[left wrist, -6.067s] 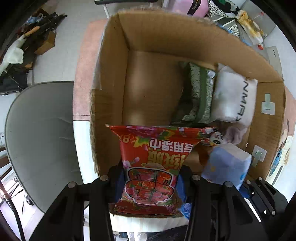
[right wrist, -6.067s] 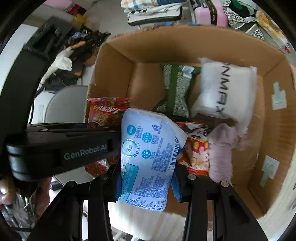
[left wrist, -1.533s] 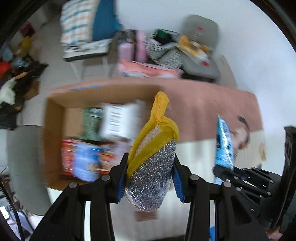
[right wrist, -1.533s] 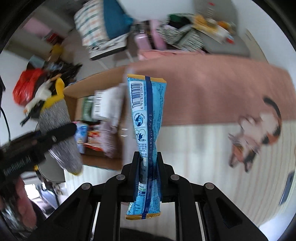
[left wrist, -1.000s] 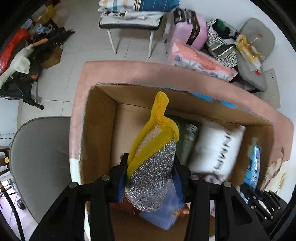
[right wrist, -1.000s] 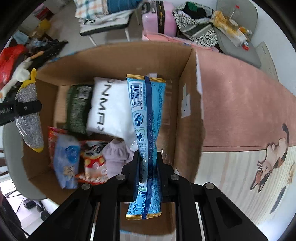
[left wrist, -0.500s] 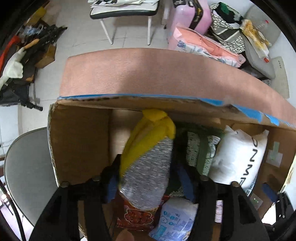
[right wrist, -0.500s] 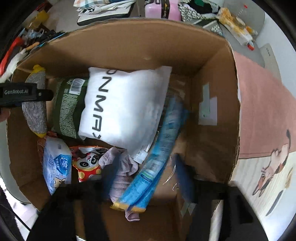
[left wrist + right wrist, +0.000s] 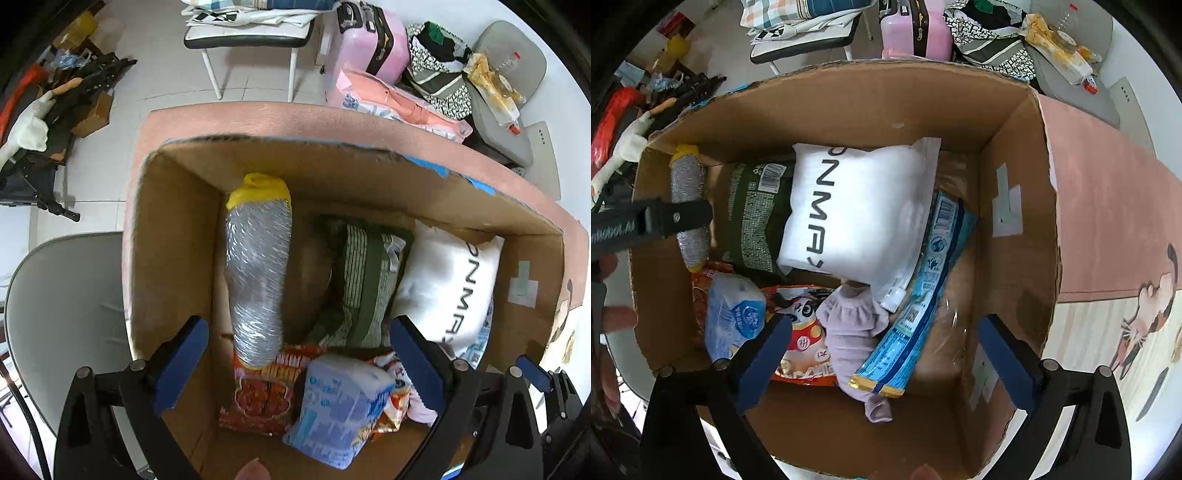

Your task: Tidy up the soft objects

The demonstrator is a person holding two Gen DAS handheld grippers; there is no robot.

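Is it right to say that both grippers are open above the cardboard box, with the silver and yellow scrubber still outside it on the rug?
Not quite. Both the left gripper and the right gripper are open above the cardboard box, but the silver and yellow scrubber lies inside the box, along its left wall, not on the rug. The left wrist view shows this.

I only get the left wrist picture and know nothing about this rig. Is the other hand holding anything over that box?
Observer: No. The right gripper has its fingers spread wide with nothing between them.
Operator: What is on the far side of the white pillow?
Observer: A long blue packet lies slanted between the pillow and the box wall.
Operator: And the pinkish scrap at my lower right?
Observer: That is a lilac sock, draped beside a panda snack bag.
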